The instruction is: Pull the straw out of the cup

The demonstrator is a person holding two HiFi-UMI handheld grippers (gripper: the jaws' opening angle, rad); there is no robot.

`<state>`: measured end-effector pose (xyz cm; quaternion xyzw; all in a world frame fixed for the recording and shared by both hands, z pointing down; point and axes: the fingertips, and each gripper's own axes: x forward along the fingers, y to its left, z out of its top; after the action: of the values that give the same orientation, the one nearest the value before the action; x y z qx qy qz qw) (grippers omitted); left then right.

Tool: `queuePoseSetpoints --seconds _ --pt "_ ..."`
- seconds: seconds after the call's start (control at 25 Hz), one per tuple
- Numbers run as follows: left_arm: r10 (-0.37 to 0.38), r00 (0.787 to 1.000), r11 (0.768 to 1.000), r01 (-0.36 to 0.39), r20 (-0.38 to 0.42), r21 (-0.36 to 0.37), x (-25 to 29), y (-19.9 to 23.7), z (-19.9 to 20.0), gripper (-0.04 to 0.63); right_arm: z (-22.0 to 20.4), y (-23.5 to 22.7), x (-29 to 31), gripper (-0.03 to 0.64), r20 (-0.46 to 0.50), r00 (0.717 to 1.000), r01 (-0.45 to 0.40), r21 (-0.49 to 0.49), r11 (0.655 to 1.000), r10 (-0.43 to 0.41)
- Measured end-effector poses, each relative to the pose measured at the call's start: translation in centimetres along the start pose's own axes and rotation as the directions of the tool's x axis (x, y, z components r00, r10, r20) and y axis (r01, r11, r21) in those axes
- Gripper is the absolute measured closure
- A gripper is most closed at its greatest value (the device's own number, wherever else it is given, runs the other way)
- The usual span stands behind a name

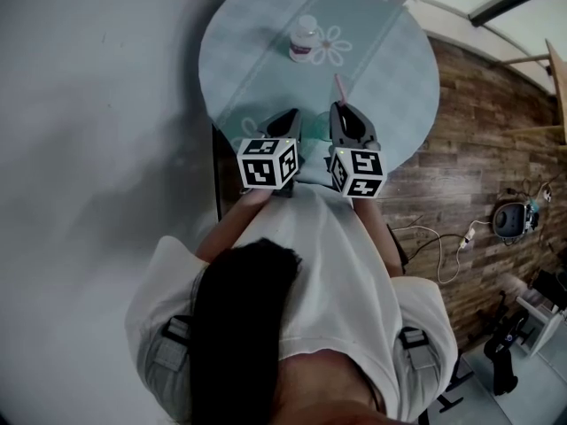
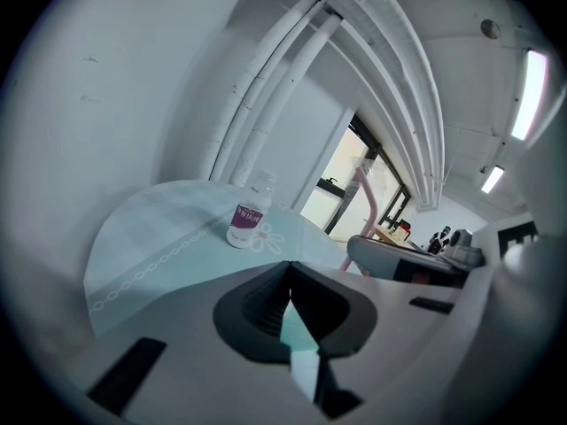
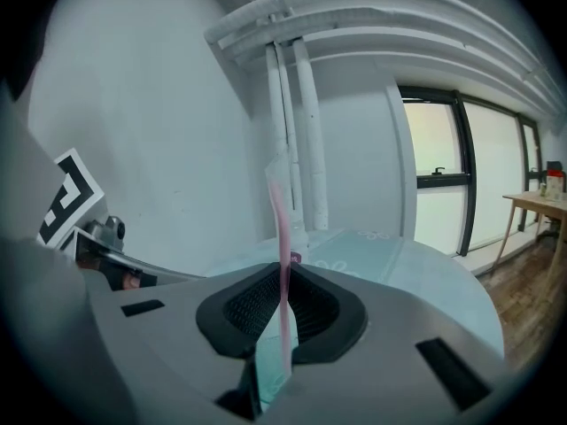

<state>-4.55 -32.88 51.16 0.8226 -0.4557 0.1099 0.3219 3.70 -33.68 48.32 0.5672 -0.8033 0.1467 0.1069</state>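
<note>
A pink straw (image 3: 283,264) stands upright between the pads of my right gripper (image 3: 283,277), which is shut on it; a clear wrapper covers its upper end. From the head view the straw (image 1: 337,87) sticks up above the right gripper (image 1: 344,112) over the near part of the round teal table (image 1: 257,25). A small white bottle (image 1: 304,40) with a purple label stands further back on the table, apart from both grippers. My left gripper (image 1: 285,118) sits beside the right one; its jaws (image 2: 289,273) meet at the tips with nothing seen between them. The bottle (image 2: 248,215) lies ahead of it.
A white wall with pipes (image 2: 266,104) rises behind the table. Wooden flooring (image 1: 469,149) with cables and gear (image 1: 514,218) lies to the right. A wooden side table (image 3: 532,206) stands by the window.
</note>
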Motion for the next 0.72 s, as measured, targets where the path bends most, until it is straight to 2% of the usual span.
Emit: queuePoseSetpoints --seconds 0.24,0.36,0.56,0.72 --pt "-0.018 1.000 1.000 0.018 -0.007 0.023 0.2 -1.3 -0.3 0.586 1.9 -1.1 -1.8 0.569 0.052 0.999 0.005 0.049 0.999 -0.007" --pt "-0.017 1.000 1.000 0.017 -0.001 0.014 0.2 -1.5 -0.4 0.586 2.4 -1.6 -2.5 0.569 0.066 0.998 0.017 0.036 0.999 -0.019" --pt "-0.024 1.000 0.999 0.024 -0.003 0.024 0.4 -2.3 -0.5 0.586 3.3 -2.8 -3.8 0.569 0.096 0.995 0.022 0.094 0.995 -0.031" --pt "-0.046 0.999 0.998 0.046 -0.014 0.045 0.7 -3.3 -0.7 0.586 4.5 -3.6 -4.9 0.569 0.109 0.993 0.045 0.090 0.995 -0.055"
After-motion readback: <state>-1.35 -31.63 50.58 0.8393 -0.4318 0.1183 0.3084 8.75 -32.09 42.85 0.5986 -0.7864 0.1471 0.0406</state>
